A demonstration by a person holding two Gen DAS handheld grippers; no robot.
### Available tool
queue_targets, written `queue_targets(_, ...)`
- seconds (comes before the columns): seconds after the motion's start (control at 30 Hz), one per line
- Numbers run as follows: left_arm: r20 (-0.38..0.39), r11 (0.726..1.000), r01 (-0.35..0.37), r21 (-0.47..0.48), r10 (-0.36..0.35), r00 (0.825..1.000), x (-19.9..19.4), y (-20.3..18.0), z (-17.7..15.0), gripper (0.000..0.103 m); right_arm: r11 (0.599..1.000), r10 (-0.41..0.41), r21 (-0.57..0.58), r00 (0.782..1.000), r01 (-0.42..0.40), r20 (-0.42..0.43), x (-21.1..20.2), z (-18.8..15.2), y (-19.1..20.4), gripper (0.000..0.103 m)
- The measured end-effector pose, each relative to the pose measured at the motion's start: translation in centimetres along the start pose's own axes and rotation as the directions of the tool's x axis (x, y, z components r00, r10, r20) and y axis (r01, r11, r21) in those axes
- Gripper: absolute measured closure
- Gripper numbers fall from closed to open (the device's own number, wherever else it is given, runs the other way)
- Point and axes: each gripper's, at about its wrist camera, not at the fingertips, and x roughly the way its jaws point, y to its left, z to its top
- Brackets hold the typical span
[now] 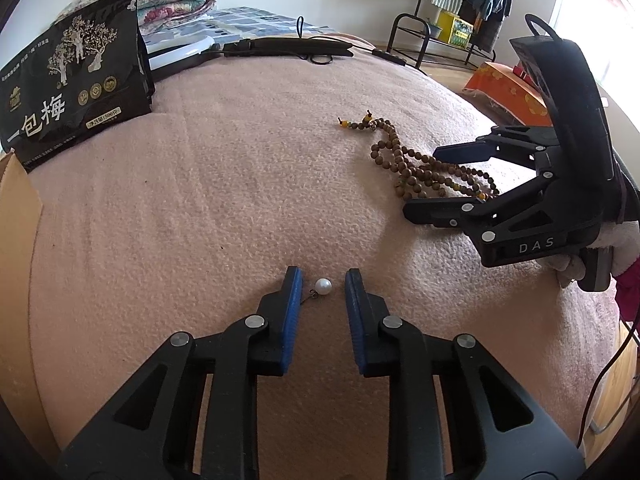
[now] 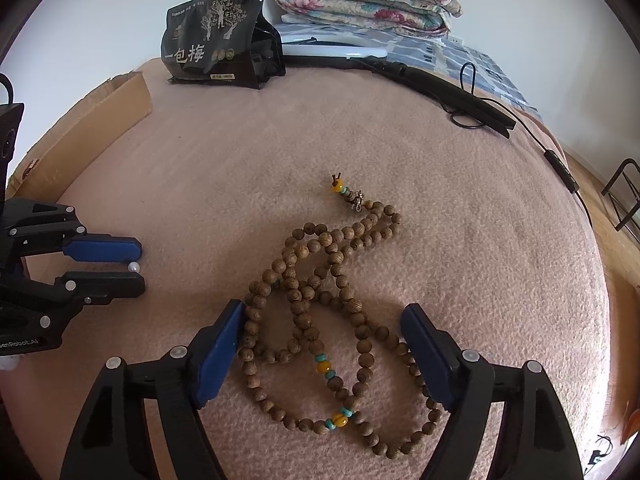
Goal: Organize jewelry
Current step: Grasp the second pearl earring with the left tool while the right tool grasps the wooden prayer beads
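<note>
A white pearl earring (image 1: 323, 286) with a thin wire hook lies on the pink blanket (image 1: 200, 200). My left gripper (image 1: 323, 280) is open with the pearl between its blue pads, apart from both. In the right wrist view the left gripper (image 2: 138, 266) stands at the left with the pearl (image 2: 133, 267) at its tips. A long wooden bead necklace (image 2: 320, 320) with yellow and turquoise beads lies in loops on the blanket. My right gripper (image 2: 324, 312) is open wide, its fingers on either side of the necklace. In the left wrist view the right gripper (image 1: 432, 184) straddles the necklace (image 1: 408, 160).
A black snack bag (image 1: 76, 92) stands at the back left. A cardboard box (image 2: 88, 120) sits at the left edge. A black hair straightener (image 1: 288, 46) with cable and a folded floral quilt (image 2: 364, 0) lie at the back. A clothes rack (image 1: 460, 0) stands beyond the bed.
</note>
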Motion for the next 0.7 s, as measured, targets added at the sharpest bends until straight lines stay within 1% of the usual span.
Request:
queue_targets(0.23,-0.001,1.000,-0.004,0.000,0.004,1.000,0.01,0.05,0.05,0.085,1.000,0.009,0.005,1.000,-0.009,0.000,-0.29,0.01,-0.05,0.038)
queue_targets(0.37,-0.002,1.000,-0.005,0.001,0.005,1.000,0.04,0.10,0.06,0.086,1.000,0.013,0.004,1.000,-0.013,-0.001,-0.37,0.01,-0.04,0.043)
queue_targets(0.47,-0.001,1.000,-0.005,0.001,0.005,1.000,0.03,0.08,0.05,0.087,1.000,0.014,0.006,1.000,-0.014,0.000,-0.42,0.04,-0.04,0.049)
queue_targets(0.53,-0.001,1.000,-0.005,0.001,0.005,1.000,0.03,0.07,0.05,0.087,1.000,0.013,0.011,1.000,-0.013,0.002,-0.47,0.05,-0.12,0.056)
queue_targets(0.7,-0.001,1.000,-0.005,0.001,0.005,1.000,0.02,0.08,0.04,0.088,1.000,0.009,0.013,1.000,-0.009,0.005,-0.52,0.04,-0.21,0.062)
